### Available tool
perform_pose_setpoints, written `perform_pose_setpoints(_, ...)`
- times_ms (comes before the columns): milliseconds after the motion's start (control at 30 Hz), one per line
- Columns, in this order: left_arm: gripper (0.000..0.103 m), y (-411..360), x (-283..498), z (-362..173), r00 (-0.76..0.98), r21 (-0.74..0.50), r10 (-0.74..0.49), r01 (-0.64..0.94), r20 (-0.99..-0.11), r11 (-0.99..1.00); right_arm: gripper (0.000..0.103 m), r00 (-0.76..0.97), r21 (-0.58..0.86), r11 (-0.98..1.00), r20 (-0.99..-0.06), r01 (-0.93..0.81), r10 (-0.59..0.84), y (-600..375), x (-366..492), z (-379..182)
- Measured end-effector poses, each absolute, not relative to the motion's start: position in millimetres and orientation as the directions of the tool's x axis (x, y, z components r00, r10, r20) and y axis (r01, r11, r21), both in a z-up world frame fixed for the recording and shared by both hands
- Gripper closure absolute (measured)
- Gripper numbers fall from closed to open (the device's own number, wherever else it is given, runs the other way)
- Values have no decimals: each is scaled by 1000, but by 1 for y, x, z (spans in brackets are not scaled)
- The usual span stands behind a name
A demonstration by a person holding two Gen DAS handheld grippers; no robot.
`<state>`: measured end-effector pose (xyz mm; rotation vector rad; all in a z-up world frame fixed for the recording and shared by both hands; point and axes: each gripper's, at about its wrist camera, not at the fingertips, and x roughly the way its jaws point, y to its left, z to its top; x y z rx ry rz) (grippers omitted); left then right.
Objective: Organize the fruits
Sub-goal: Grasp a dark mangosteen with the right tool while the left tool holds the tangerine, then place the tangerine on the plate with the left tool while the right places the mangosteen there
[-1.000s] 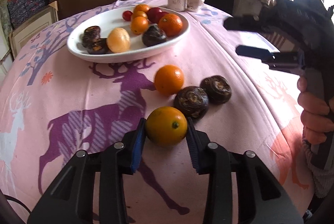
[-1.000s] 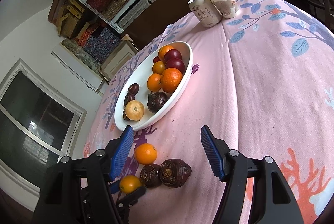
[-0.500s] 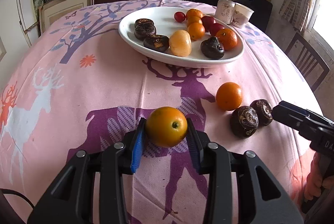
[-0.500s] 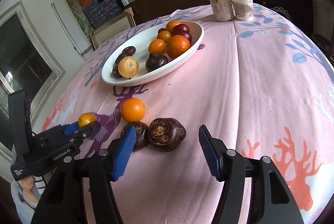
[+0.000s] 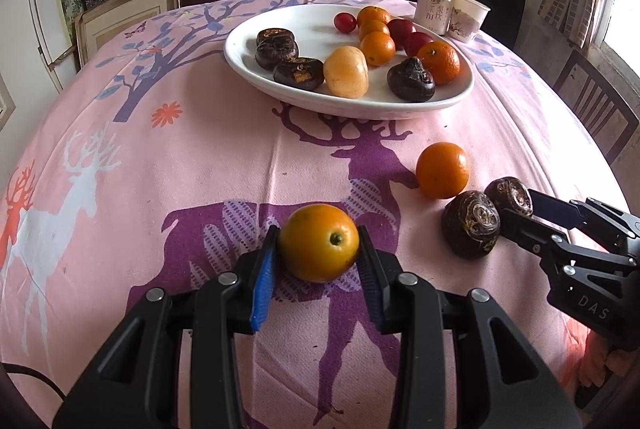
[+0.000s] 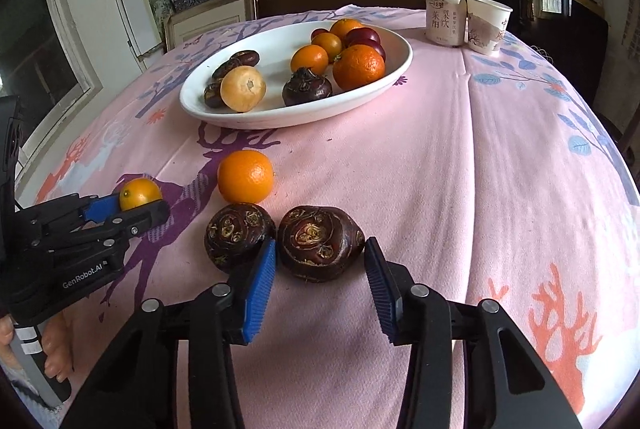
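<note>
Low in the left wrist frame, our left gripper [image 5: 319, 269] is clamped on a small orange [image 5: 319, 248]. At lower centre of the right view, our right gripper [image 6: 320, 279] is closing around a dark water chestnut [image 6: 320, 243], pads not yet pressing it.

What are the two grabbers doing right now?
Left gripper: shut on the small orange fruit.
Right gripper: closing around the dark brown fruit, pads not pressing it yet.

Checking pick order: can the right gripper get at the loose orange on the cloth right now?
Probably not directly: the right gripper is closing around a water chestnut, and the loose orange lies beyond both chestnuts.
</note>
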<state>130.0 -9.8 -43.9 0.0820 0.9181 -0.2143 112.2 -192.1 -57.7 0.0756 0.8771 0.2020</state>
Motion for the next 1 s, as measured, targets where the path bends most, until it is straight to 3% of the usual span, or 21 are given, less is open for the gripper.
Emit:
perform_pose_setpoints(433,66,-12,130,-46,601,1,-135,220,-788,975,57,630,163,976,-746,-141,216,-195,117,-56)
perform_pose_setpoints(767,66,1,122,-15,686,-70,-195,206,-701,976,57,718,271,958,-649,-89,250,-223,105,-35)
perform_pose_setpoints(1000,66,1,165,22,713,-95,-203,189,-671,977,57,733,381,919,-596,-100,327,-236,128,-1)
